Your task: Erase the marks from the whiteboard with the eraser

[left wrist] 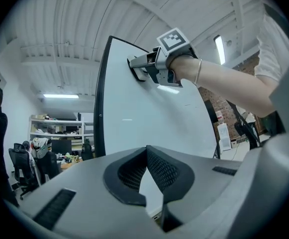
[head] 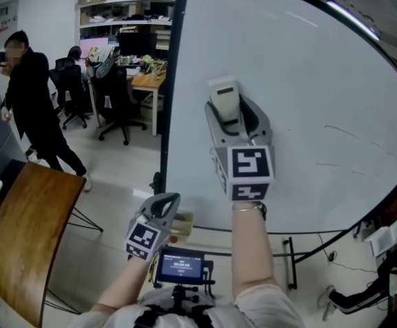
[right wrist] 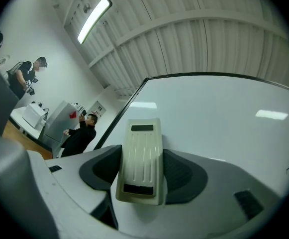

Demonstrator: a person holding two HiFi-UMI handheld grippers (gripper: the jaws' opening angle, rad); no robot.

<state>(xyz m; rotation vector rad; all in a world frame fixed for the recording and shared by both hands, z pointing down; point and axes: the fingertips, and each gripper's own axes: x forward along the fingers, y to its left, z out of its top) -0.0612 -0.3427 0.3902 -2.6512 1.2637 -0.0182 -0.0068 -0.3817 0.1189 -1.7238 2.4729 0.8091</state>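
My right gripper (head: 225, 111) pinches the eraser (head: 224, 94) lengthwise between its jaws, up at the whiteboard (head: 307, 60) toward its left side, with the faint marks (head: 348, 135) off to its right and lower, while my left gripper (head: 164, 207) hangs low, pressed together on nothing.

**Three cameras, all turned towards the whiteboard (head: 307, 101)**

The head view looks steeply down from in front of the whiteboard, with the left gripper (head: 169, 202) low and the right gripper (head: 234, 111) against the board. The right gripper view sits close to the whiteboard and faces up along it. The left gripper view looks up from lower, farther off its left edge. Like the head view, it shows the right gripper and the office left of the board.
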